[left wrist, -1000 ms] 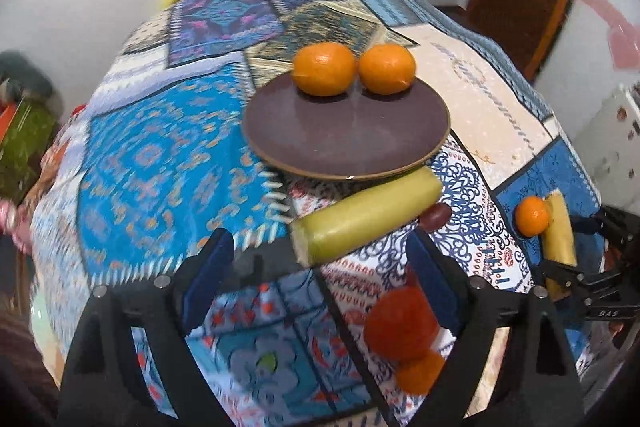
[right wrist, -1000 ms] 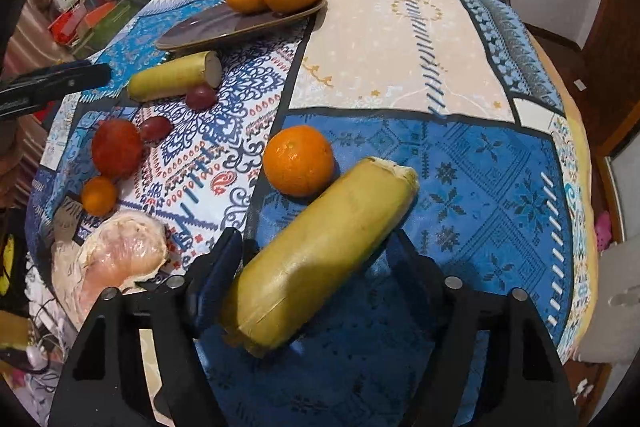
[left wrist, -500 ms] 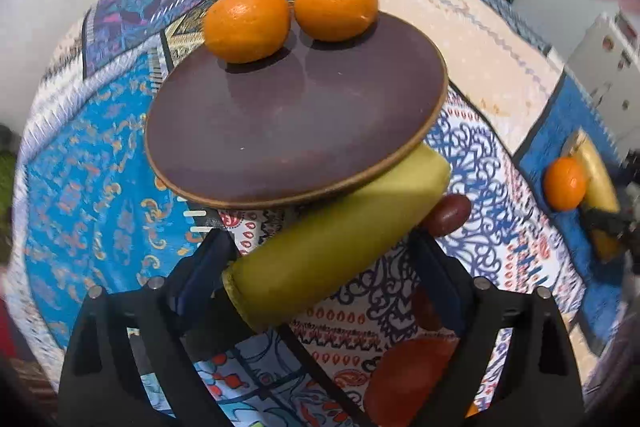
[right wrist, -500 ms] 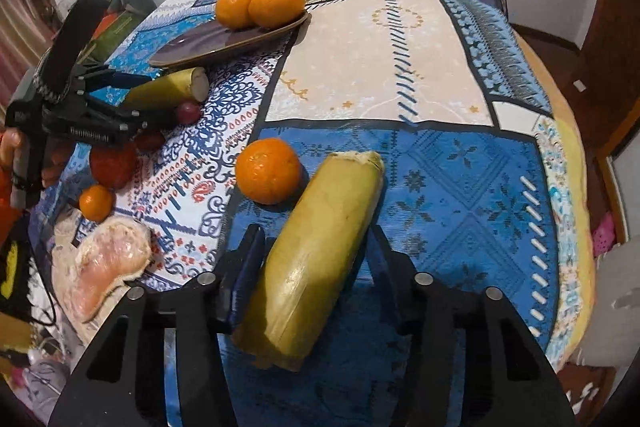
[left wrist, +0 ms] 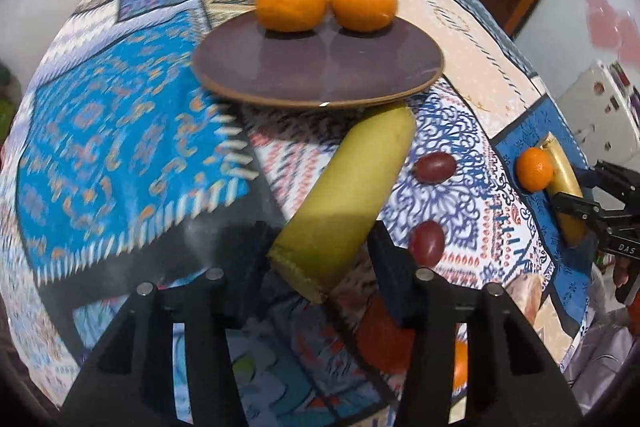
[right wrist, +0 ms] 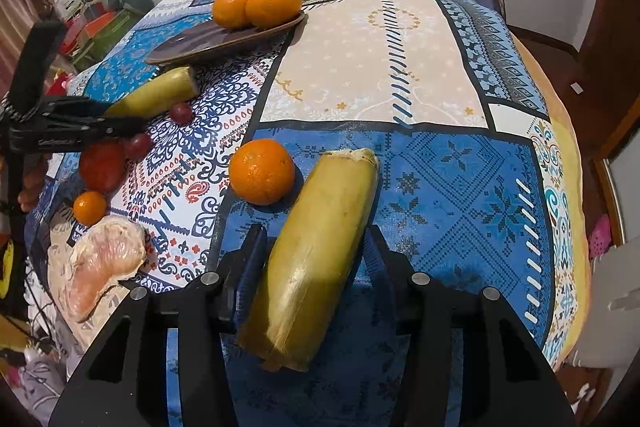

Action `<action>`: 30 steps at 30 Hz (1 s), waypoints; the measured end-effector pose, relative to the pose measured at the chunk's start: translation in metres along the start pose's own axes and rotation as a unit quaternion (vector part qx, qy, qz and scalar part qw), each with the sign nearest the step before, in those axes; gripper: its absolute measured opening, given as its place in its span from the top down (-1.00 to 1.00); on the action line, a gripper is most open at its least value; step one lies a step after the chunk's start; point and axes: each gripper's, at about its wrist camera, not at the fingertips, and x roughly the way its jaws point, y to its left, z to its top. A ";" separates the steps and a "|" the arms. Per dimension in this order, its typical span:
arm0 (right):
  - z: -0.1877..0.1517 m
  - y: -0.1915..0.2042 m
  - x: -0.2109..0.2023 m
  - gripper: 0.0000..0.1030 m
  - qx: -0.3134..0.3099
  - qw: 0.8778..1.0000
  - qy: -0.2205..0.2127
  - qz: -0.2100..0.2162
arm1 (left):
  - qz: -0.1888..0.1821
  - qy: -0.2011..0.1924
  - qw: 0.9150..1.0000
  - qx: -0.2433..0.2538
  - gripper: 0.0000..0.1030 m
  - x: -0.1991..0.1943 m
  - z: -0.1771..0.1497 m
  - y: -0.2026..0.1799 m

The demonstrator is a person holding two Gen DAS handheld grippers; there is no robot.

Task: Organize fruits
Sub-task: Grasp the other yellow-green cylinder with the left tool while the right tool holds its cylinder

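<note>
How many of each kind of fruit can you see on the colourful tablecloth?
Oranges: 4
Banana pieces: 2
Small dark red fruits: 2
Big red fruit: 1
Pinkish wrapped fruit piece: 1
Total: 10

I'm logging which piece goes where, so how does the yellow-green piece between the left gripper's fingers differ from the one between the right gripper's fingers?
The left piece looks greener and smooth; the right piece is yellower, with a streaked, scuffed skin. The left piece's far end reaches the brown plate; the right piece lies away from the plate, beside a loose orange. The left gripper is closing on its piece; the right gripper already clamps its piece. Both are stubby, cut-ended pieces.
</note>
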 end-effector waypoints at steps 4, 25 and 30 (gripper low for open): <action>-0.002 -0.002 -0.004 0.12 0.004 1.000 -0.001 0.001 | 0.015 0.005 1.000 -0.026 0.14 -0.011 -0.018 0.018; 0.009 -0.002 -0.005 0.20 -0.038 0.999 0.001 -0.022 | 0.032 0.021 0.998 -0.050 0.27 -0.053 -0.090 0.004; 0.008 -0.006 -0.005 0.20 -0.025 1.000 0.012 -0.013 | 0.032 0.022 0.998 -0.046 0.21 -0.039 -0.070 0.009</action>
